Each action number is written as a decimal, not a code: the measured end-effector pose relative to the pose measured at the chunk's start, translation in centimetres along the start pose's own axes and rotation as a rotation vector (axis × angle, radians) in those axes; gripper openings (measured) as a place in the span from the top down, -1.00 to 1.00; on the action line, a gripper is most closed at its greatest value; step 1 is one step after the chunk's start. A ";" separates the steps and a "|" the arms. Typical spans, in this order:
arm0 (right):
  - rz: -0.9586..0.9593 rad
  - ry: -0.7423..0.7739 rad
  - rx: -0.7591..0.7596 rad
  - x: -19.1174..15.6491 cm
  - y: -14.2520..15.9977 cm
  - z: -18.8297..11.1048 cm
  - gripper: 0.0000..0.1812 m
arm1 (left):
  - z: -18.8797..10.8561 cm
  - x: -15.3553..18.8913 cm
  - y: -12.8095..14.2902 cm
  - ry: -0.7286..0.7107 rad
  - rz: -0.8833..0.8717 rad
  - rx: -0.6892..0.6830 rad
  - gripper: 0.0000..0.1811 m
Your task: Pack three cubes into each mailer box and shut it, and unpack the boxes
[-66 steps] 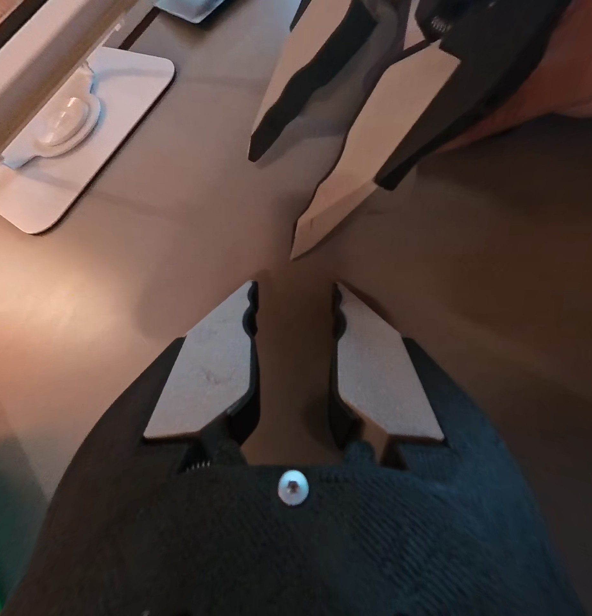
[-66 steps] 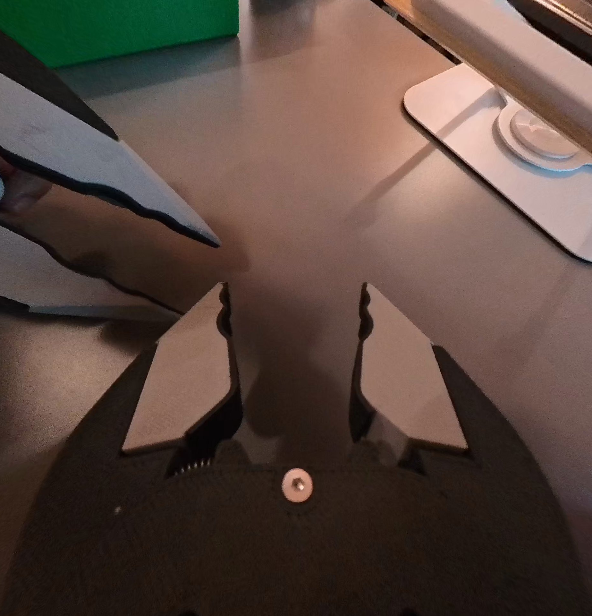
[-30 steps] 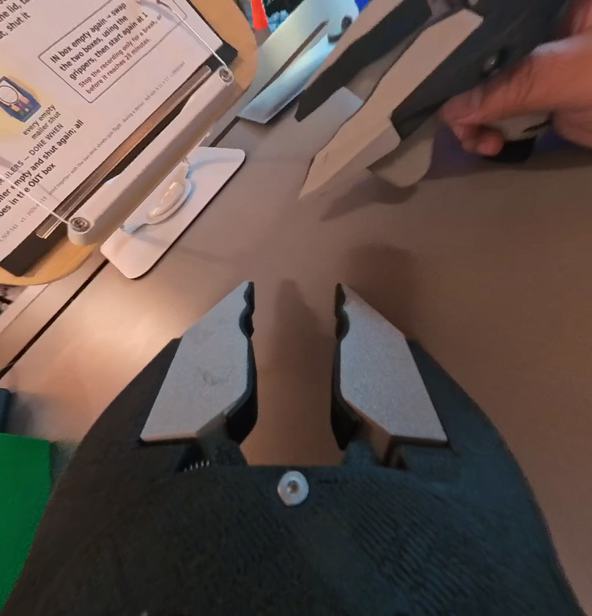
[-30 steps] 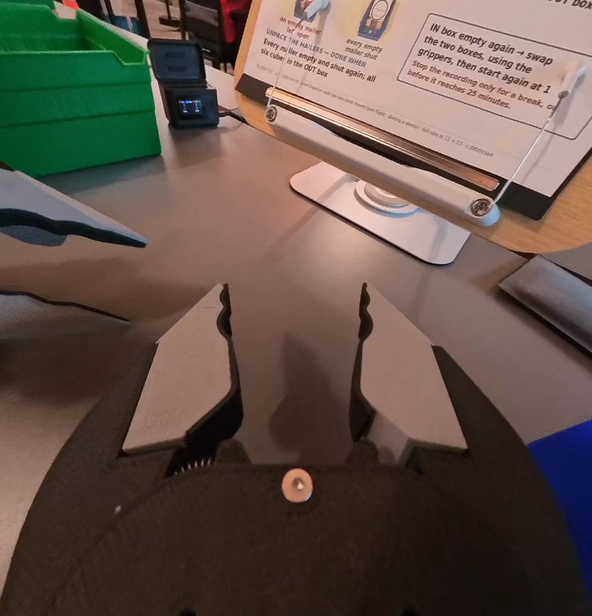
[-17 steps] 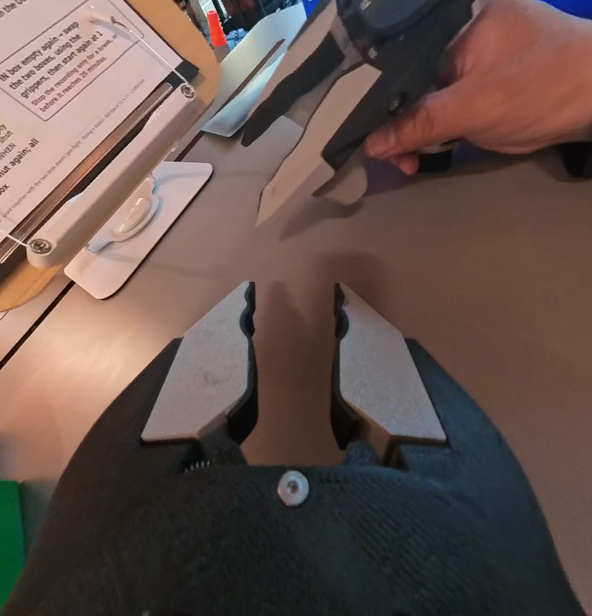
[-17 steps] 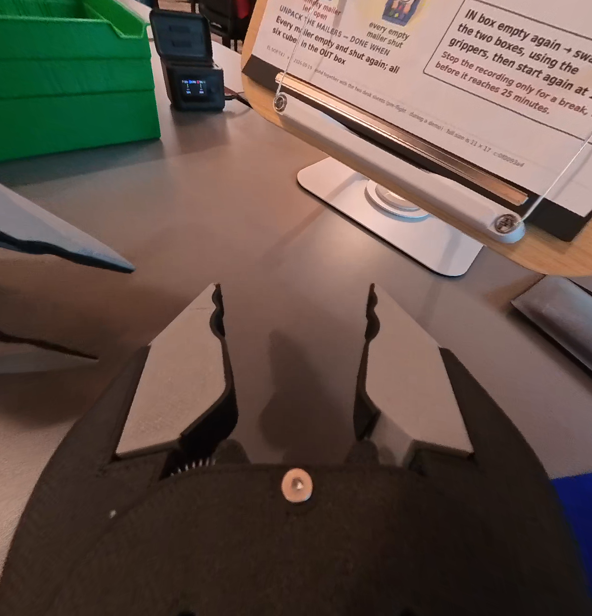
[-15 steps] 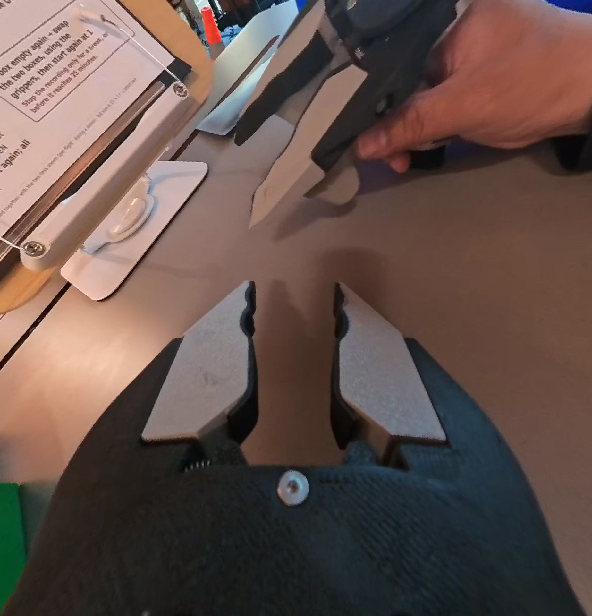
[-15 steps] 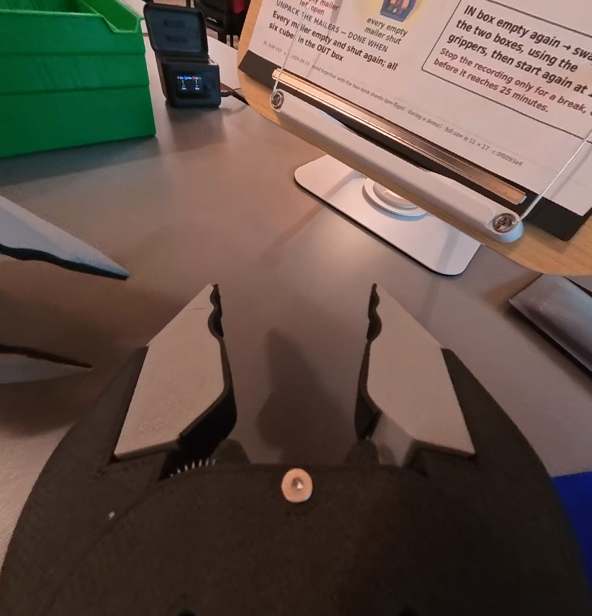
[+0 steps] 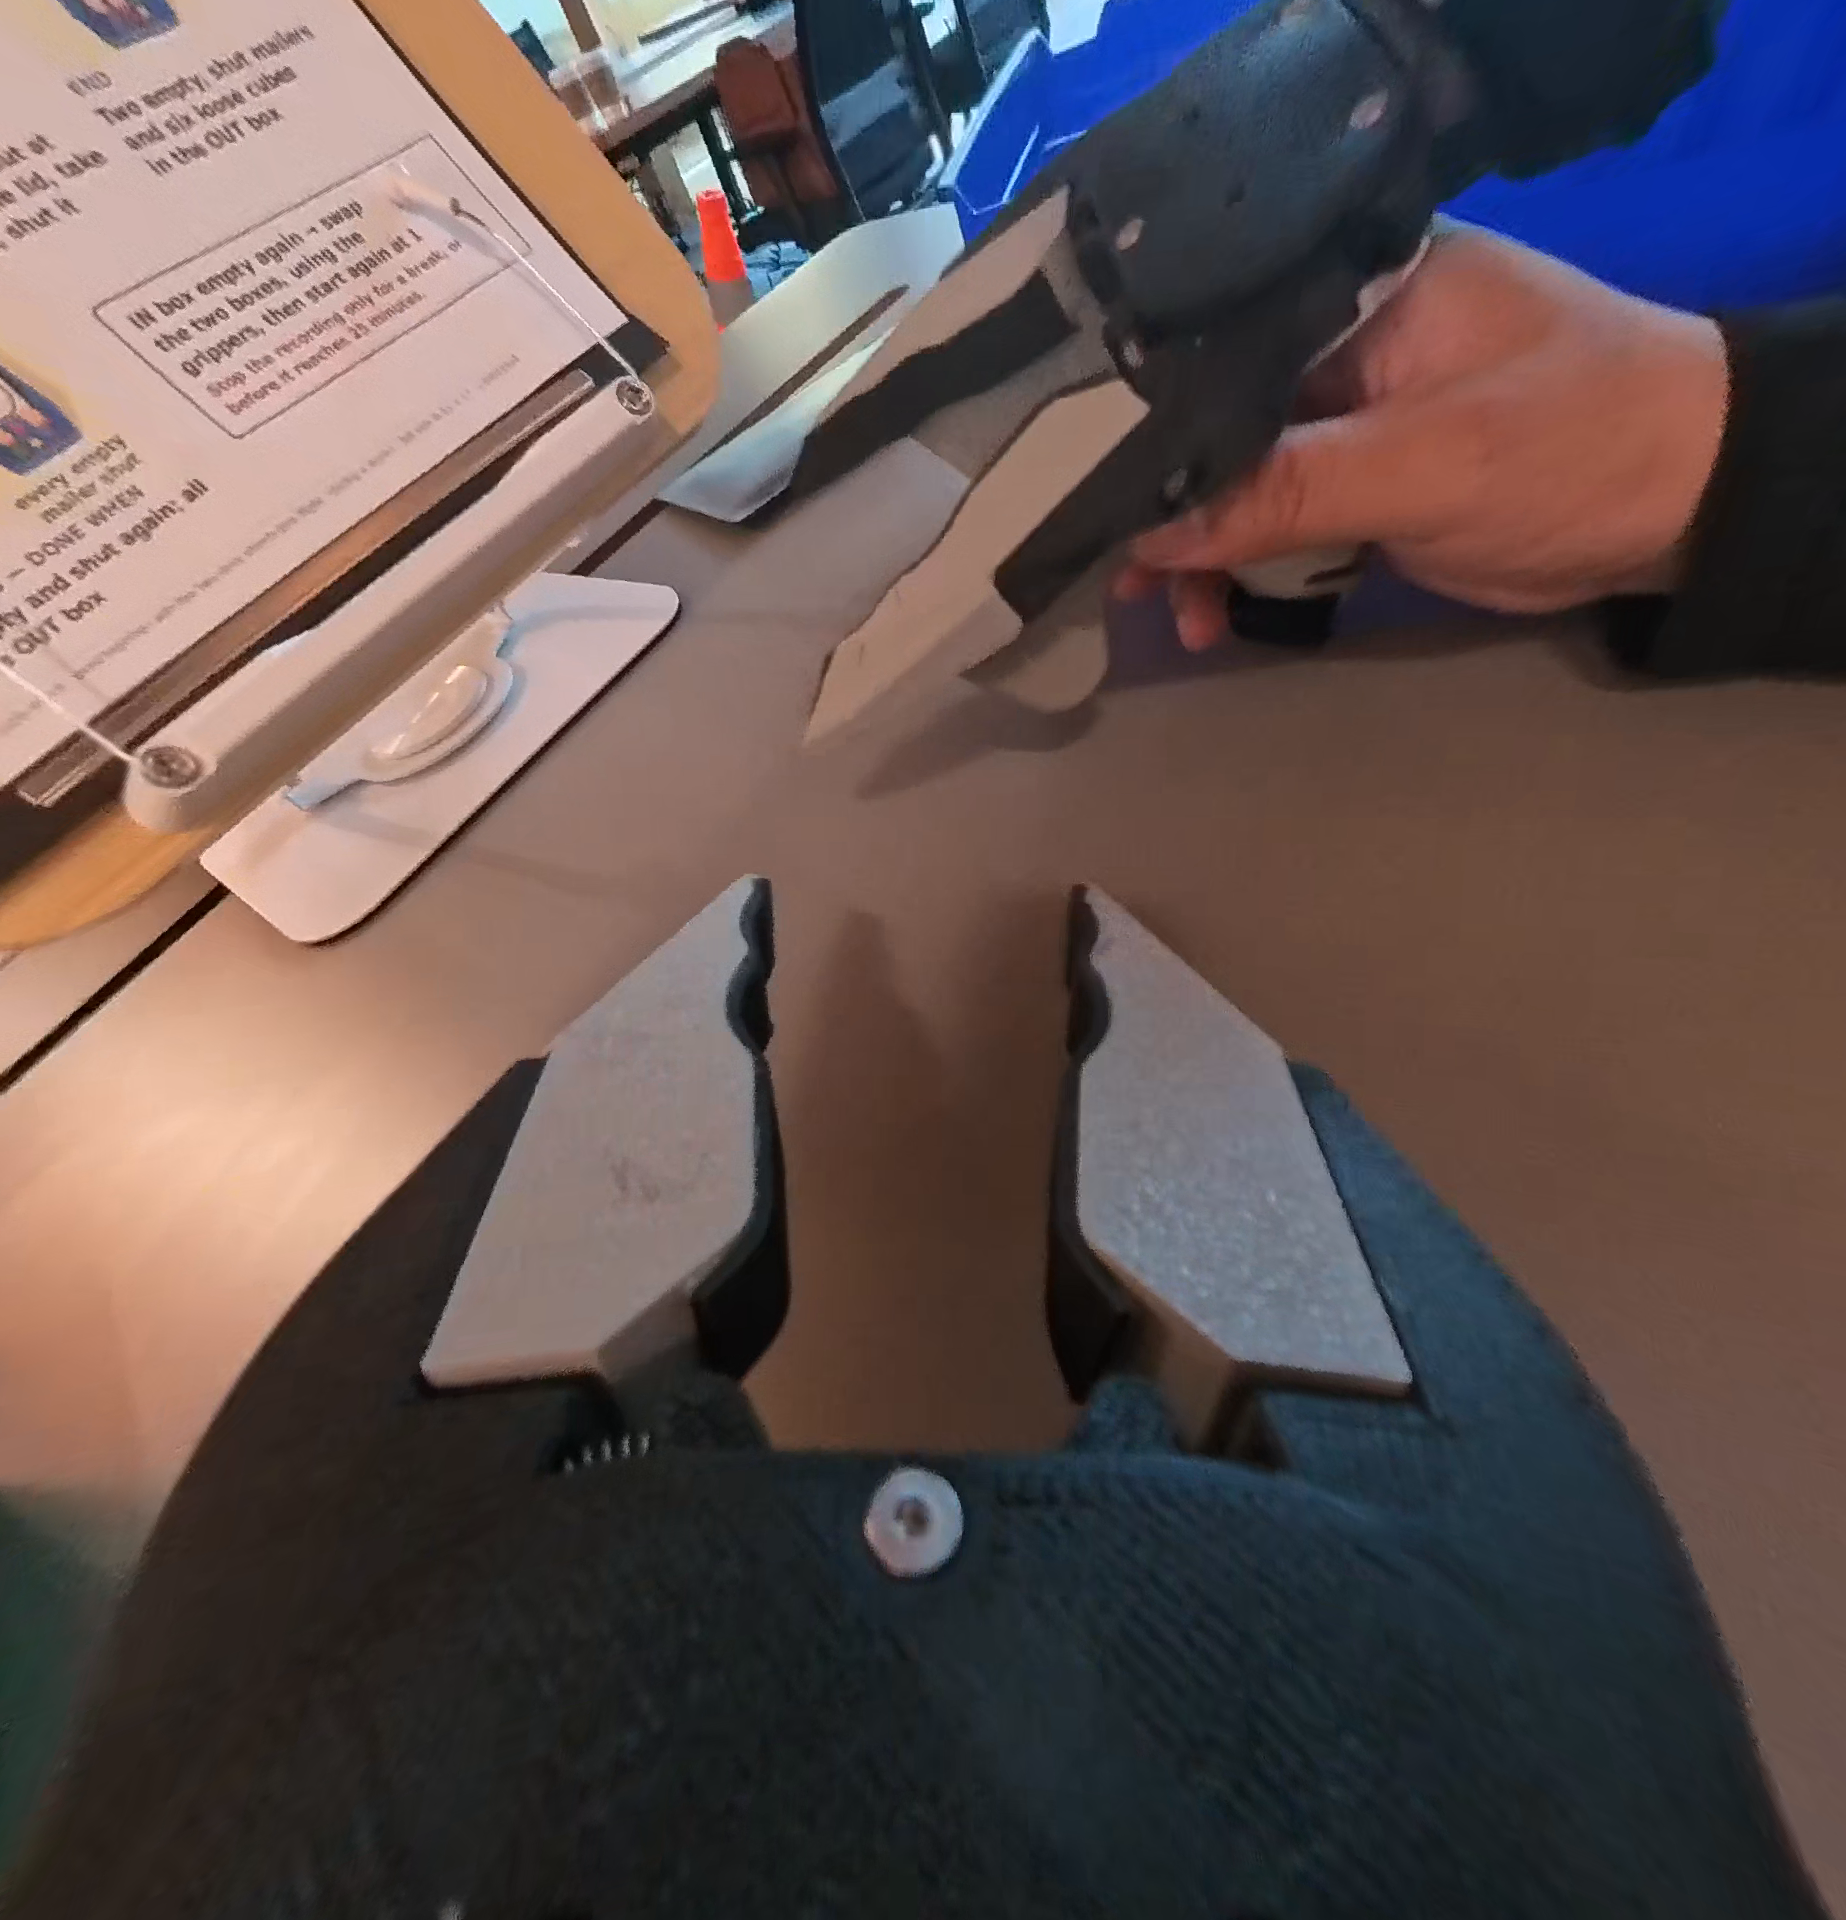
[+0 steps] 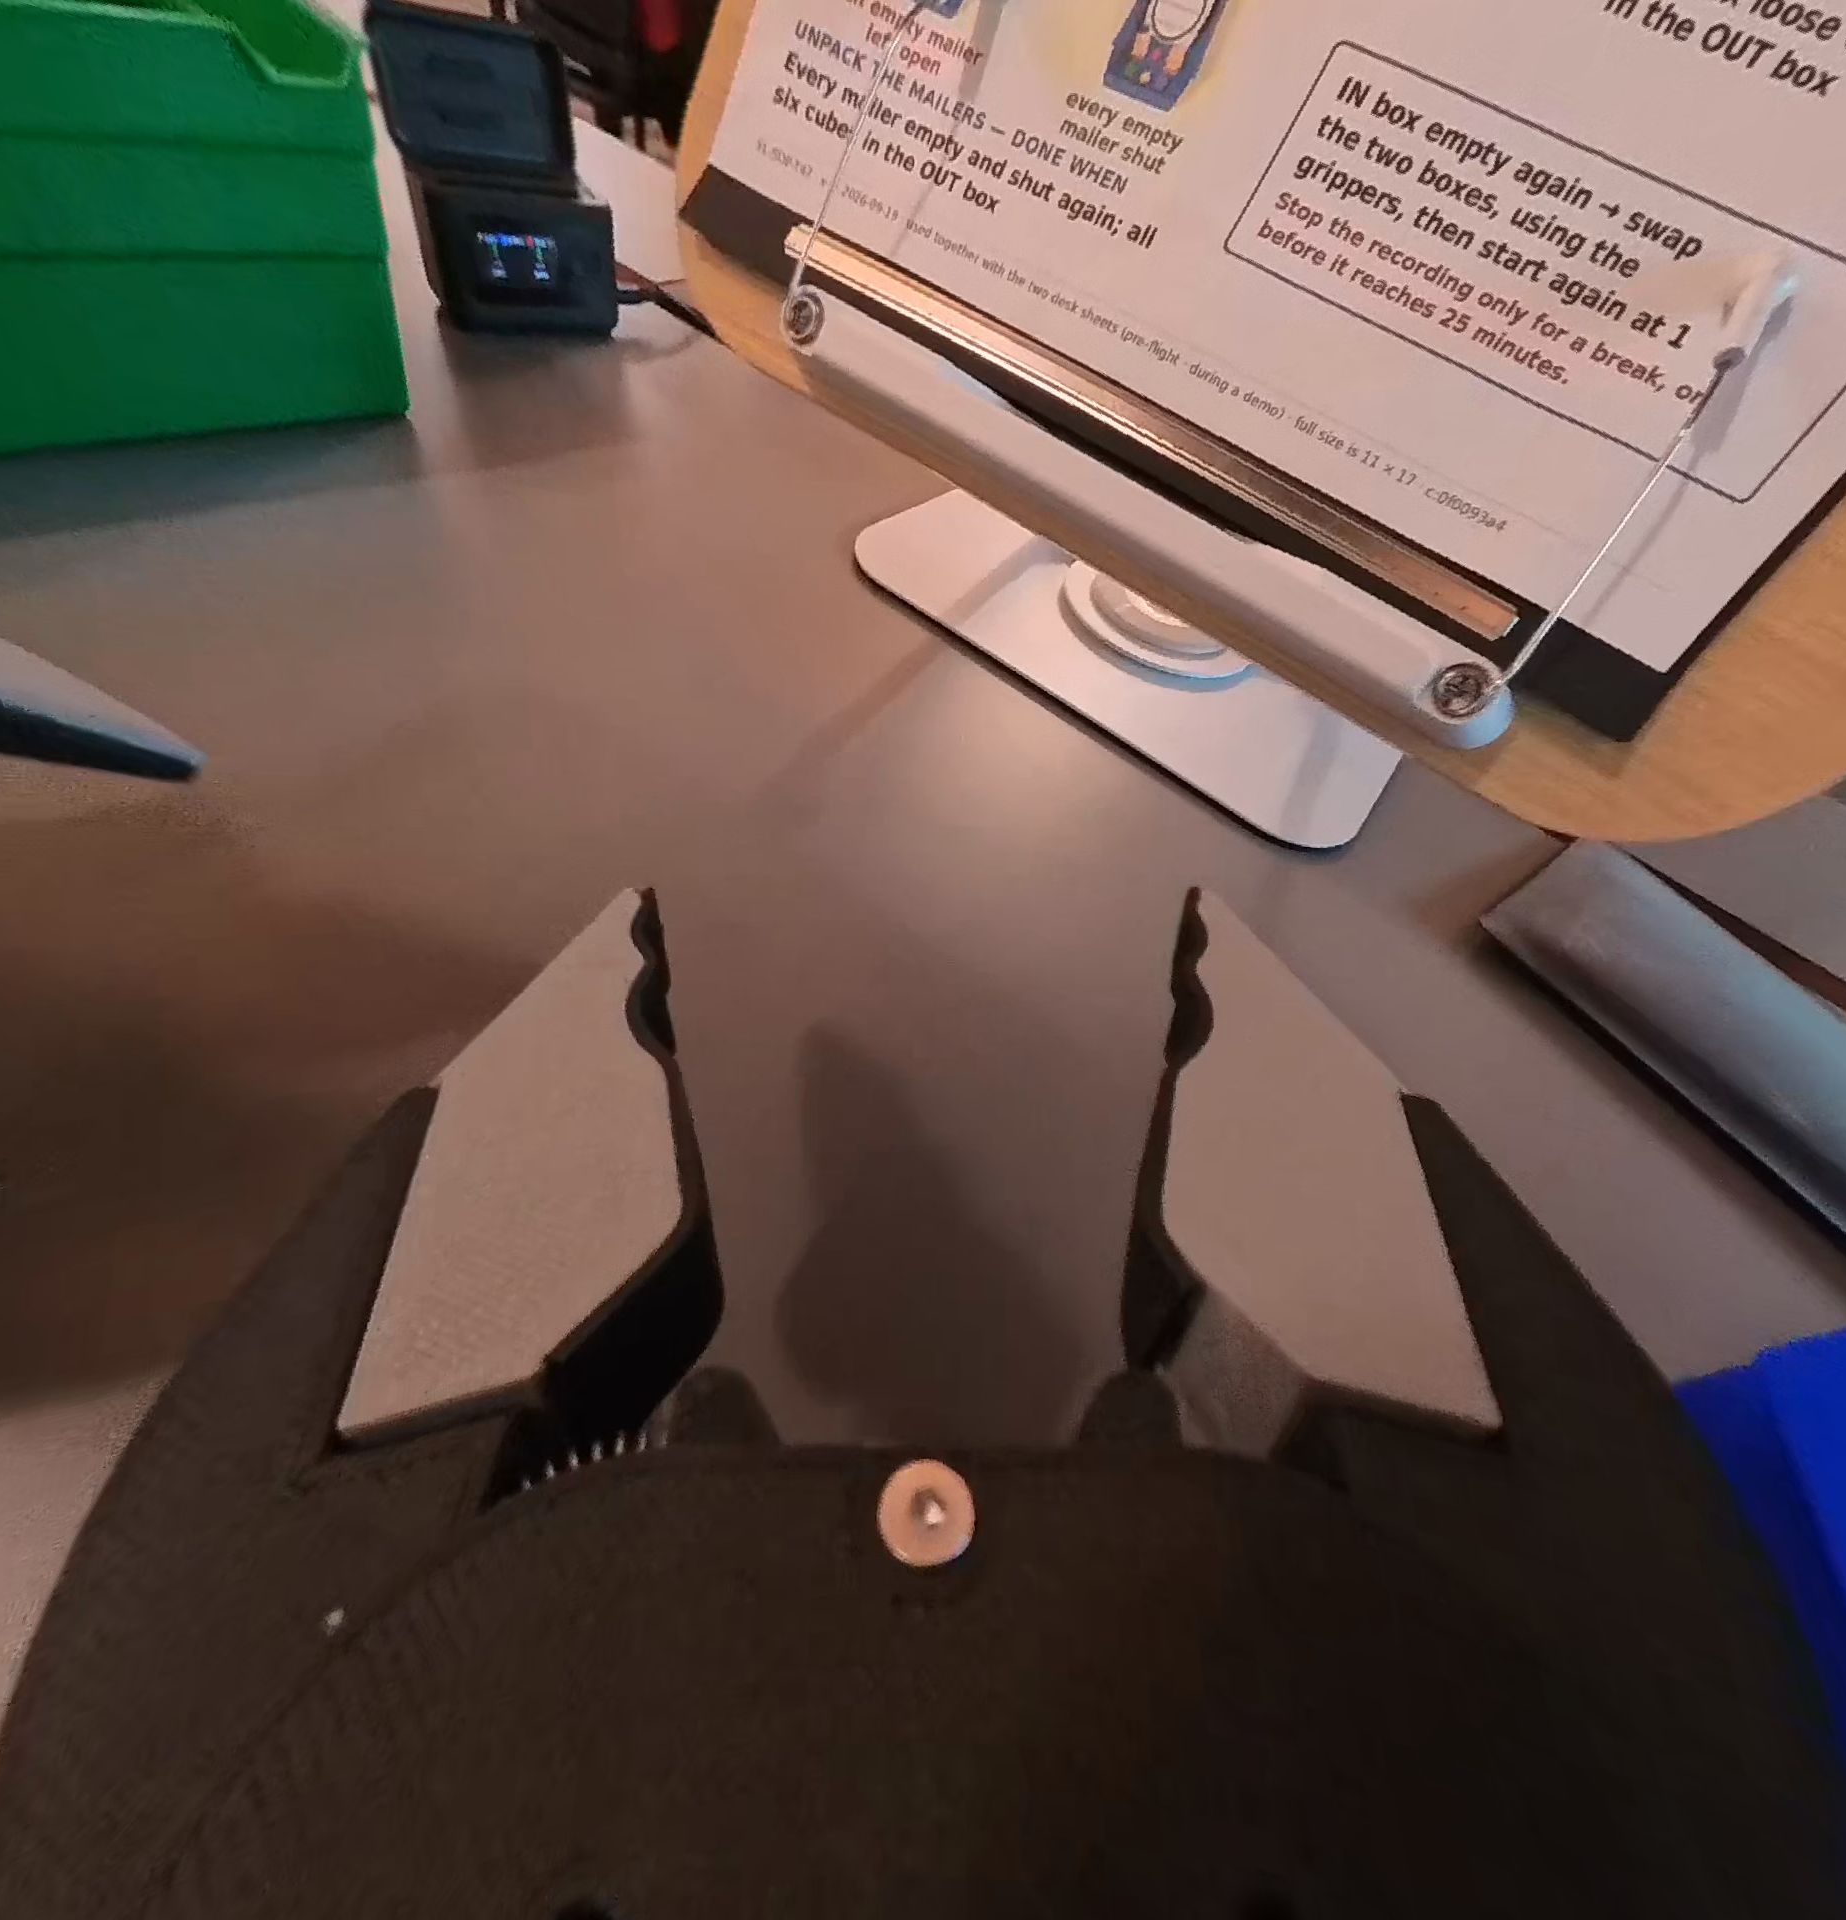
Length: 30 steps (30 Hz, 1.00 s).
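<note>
Jaws on both grippers stand apart and grip nothing: the left gripper [image 9: 914, 904] hangs low over bare worktop [image 9: 1418, 987], and the right gripper [image 10: 919, 914] does the same in its own view, its gap the wider of the two. In the left wrist view the right gripper shows again farther off, in the person's hand [image 9: 1470, 468], tips tilted down close to the worktop.

No mailer box and no cube shows in either view, so I cannot tell where they lie or how far the task has got. A green bin [image 10: 160, 229] stands at the far left of the right wrist view, and a blue thing [image 10: 1792, 1507], cut off at the right edge, sits just beside the right gripper; either may hold the task's things, but that is a guess.

Risks, as I judge them:
- The sheet stand [image 10: 1137, 644] is near, ahead of both grippers. A wide swing toward either side could clip its base or its wooden board [image 9: 638, 208] and tip it.
- The two grippers are close and angled toward each other; crossing paths could knock their tips together.
- A small black device [image 10: 503, 208] with a lit screen sits beside the bin, a cable trailing from it; a reach to the bin could snag it.
</note>
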State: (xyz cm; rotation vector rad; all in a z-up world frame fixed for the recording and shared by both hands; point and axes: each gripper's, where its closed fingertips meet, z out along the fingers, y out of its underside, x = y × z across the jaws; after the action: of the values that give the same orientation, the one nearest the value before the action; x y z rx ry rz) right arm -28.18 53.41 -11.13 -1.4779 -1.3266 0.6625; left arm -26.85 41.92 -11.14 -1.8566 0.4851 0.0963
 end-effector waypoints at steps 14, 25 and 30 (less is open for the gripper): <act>-0.069 -0.003 -0.052 -0.8 0.8 0.1 -0.03 | -12.7 -1.5 -7.1 0.070 -0.194 0.199 -0.02; -0.097 0.012 -0.050 -0.9 0.7 0.0 0.03 | -20.4 -20.8 -5.4 -0.290 -0.158 0.101 -0.08; -0.096 0.012 -0.053 -0.9 0.8 0.0 0.03 | -19.2 -27.0 3.4 -0.309 -0.067 -0.307 -0.10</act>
State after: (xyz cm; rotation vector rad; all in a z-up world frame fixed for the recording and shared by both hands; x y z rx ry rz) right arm -28.07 52.63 -12.03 -1.4485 -1.4064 0.5595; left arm -56.05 30.91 0.54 -2.1073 0.1996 0.4252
